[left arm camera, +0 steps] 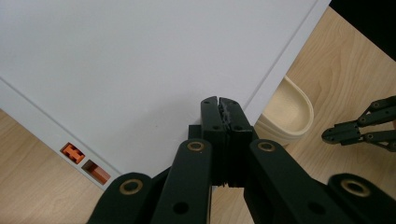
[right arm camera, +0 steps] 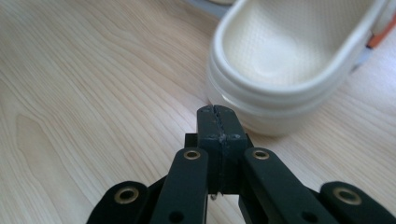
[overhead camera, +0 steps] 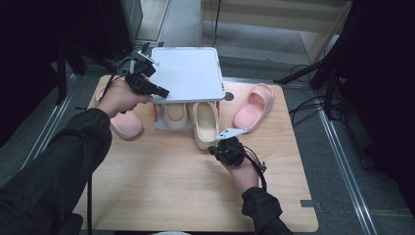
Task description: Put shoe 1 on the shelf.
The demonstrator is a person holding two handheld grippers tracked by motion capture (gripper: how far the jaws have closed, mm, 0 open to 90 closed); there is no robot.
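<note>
The person stands at the near edge of the tabletop [overhead camera: 161, 196], a tool in each hand. The left tool [overhead camera: 164, 92] rests with its jaws pressed together against the near-left corner of the white rack top [overhead camera: 188, 73], seemingly to steady the little rack while the other hand works. In the left gripper view the tips sit on the white panel close to its edge, clamping nothing.

The right tool [right arm camera: 218, 112] also has its jaws together and holds nothing; its tip hovers just short of the heel of the cream slipper [right arm camera: 289, 60], which lies on the wood with its toe end under the rack and its heel sticking out. A second beige slipper [overhead camera: 174, 116] is tucked further in beside it. My guess is the shut tip is meant to nudge the cream one in to match.

Two pink slippers wait outside: the left pink slipper [overhead camera: 126, 125] beside the rack, the right pink slipper [overhead camera: 254, 105] angled off on the other side.
</note>
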